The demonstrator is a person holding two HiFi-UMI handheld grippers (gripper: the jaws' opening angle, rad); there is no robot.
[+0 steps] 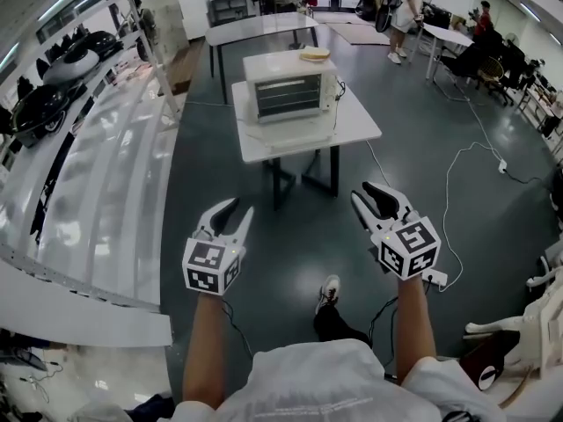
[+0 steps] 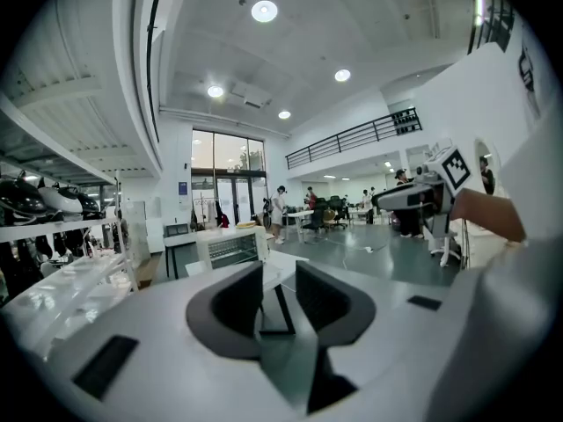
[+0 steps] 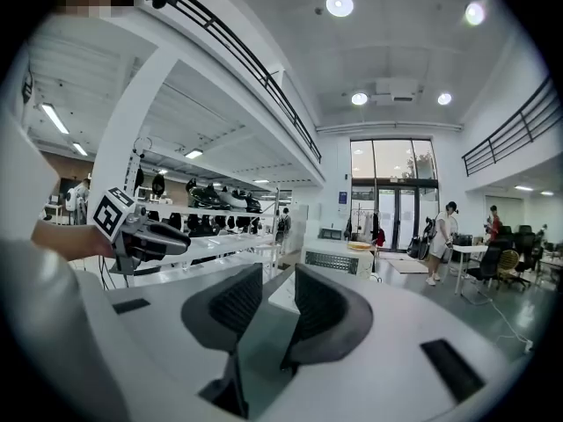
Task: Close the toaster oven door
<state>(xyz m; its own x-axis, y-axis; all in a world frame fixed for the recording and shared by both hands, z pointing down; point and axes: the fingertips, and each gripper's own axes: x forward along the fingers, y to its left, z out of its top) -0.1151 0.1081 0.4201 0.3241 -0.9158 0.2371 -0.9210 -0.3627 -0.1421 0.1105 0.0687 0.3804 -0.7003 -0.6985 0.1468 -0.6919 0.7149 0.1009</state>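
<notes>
Toaster oven (image 1: 283,95) sits on the white surface (image 1: 356,123), well ahead of both tools. Left tool (image 1: 239,207) and right tool (image 1: 362,192) hang over the floor (image 1: 295,240), each with its jaws only a narrow gap apart, gripping nothing.

Ahead of my left gripper (image 1: 239,207) and right gripper (image 1: 361,193) the floor (image 1: 290,244) lies open up to the white table (image 1: 356,128), well apart. A long glossy shelf (image 1: 106,183) runs near the left gripper's left side. A cable (image 1: 450,192) trails across the floor to the right gripper's right.
</notes>
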